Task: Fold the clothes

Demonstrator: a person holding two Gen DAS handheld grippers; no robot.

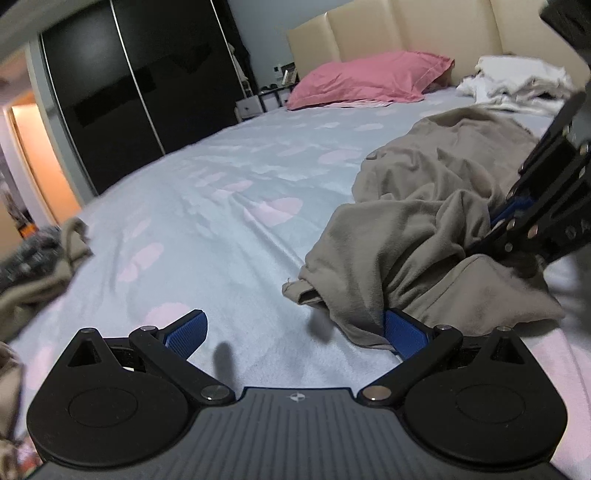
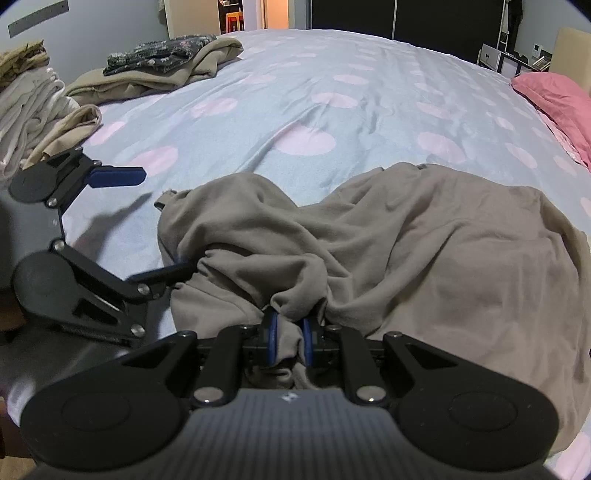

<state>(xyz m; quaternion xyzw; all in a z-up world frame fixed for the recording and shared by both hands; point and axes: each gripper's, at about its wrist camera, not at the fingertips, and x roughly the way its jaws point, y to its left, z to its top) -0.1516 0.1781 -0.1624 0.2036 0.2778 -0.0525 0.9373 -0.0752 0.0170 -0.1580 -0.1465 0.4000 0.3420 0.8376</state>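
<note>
I'm over a bed [image 1: 229,206] with a pale blue sheet dotted pink. Cream padded headboard [image 1: 406,33] at its head, pink pillow [image 1: 369,79] against it. Black glossy sliding wardrobe [image 1: 129,92] along the far wall. Open doorway [image 1: 40,162] glows warm orange. Small white shelf unit [image 1: 255,103] beside the headboard. Dim room light.

No legible text; only partial letters "DA" on right tongs [image 1: 513,218], rest cut off

Taupe fleece garment [image 2: 424,251], crumpled, unfolded, heaped on bed sheet [image 2: 295,110]; one bunched fold near front edge pinched up; frayed hem corner [image 1: 295,290] lies flat.
</note>
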